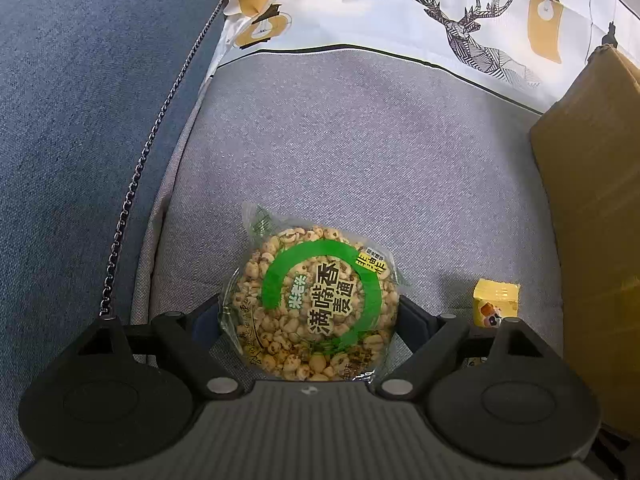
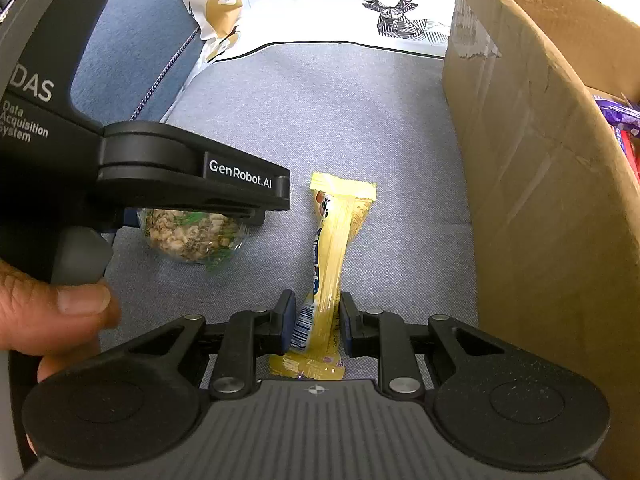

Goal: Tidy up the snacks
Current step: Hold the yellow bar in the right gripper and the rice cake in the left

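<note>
In the left wrist view my left gripper (image 1: 310, 312) is shut on a round puffed-grain cake in a clear wrapper with a green ring (image 1: 312, 304), held over the grey sofa seat (image 1: 340, 152). The same cake (image 2: 192, 236) shows under the left gripper's body (image 2: 192, 176) in the right wrist view. My right gripper (image 2: 318, 320) is shut on the near end of a long yellow snack bar (image 2: 340, 240); the bar's far end rests on the seat. That bar's end also shows in the left wrist view (image 1: 496, 300).
An open cardboard box (image 2: 540, 160) stands at the right with purple and red snack packs (image 2: 624, 120) inside. A white cushion with a deer print (image 1: 460, 20) lies at the back. A blue sofa arm (image 1: 80, 140) rises at the left.
</note>
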